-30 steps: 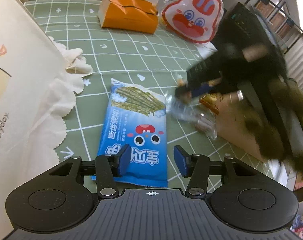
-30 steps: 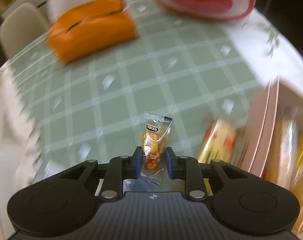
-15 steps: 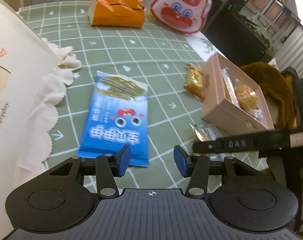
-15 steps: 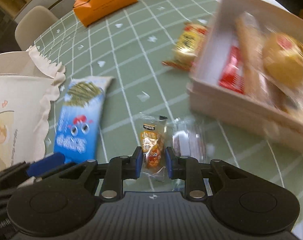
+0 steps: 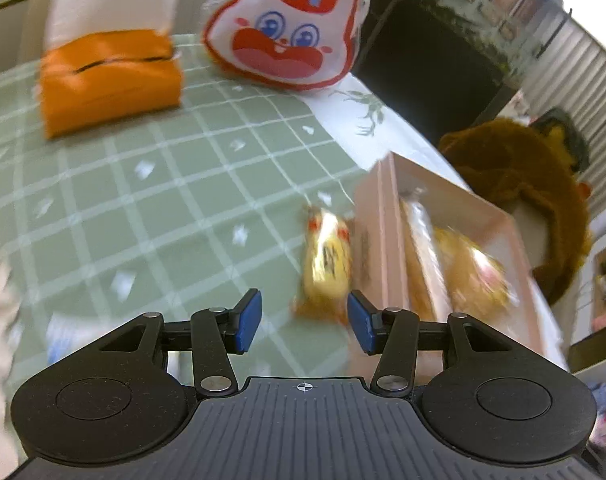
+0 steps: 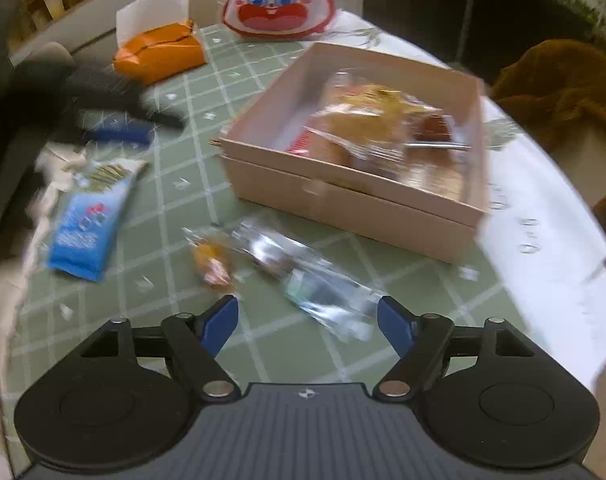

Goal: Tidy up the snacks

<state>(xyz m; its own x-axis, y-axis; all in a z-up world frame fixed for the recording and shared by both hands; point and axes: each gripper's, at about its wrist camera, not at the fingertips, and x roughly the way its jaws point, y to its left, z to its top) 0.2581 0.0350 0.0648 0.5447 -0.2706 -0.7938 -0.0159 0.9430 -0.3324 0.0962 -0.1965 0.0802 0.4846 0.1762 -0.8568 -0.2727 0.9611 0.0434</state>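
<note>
Both grippers are open: the right gripper (image 6: 307,322) has just opened, dropping the small orange packet (image 6: 211,263) on the table beside the pink box (image 6: 343,196); the left gripper (image 5: 304,322) is empty, near a yellow snack (image 5: 326,258).

My views are bright but motion-smeared, worst on the snack packets; daylight glares in around one o'clock, and fisheye bending curves every edge.
</note>
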